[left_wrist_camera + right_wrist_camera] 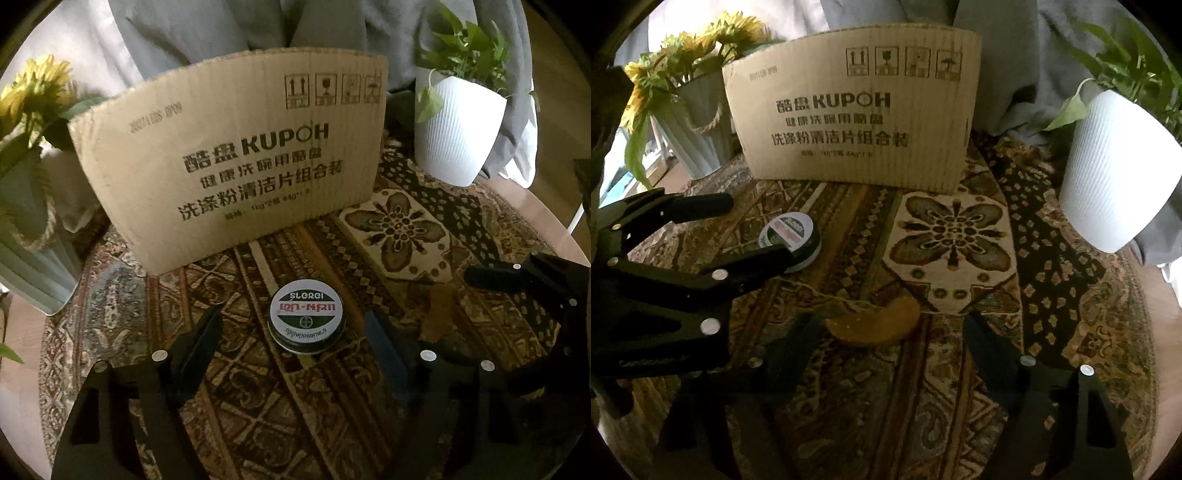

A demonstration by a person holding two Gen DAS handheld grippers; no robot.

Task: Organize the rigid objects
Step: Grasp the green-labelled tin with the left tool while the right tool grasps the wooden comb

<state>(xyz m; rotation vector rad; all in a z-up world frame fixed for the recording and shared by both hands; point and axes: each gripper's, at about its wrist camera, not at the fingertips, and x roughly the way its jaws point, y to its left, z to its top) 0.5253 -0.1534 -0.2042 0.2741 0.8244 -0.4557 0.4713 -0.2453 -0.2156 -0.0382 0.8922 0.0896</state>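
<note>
A small round tin [307,320] with a white, red and green label lies on the patterned cloth, between the open fingers of my left gripper [295,321], not touched. In the right wrist view the tin [790,238] sits at the left with the left gripper [759,227] open around it. A curved brown wooden piece [873,325] lies on the cloth between the open fingers of my right gripper [892,328]. The brown piece [437,314] also shows in the left wrist view. A cardboard box [236,170] stands behind; its inside is hidden.
A round table carries the patterned cloth [399,229]. A white ribbed pot with a green plant [456,129] stands at the back right. A pale vase with sunflowers [29,236] stands at the left. A person in grey sits behind the box.
</note>
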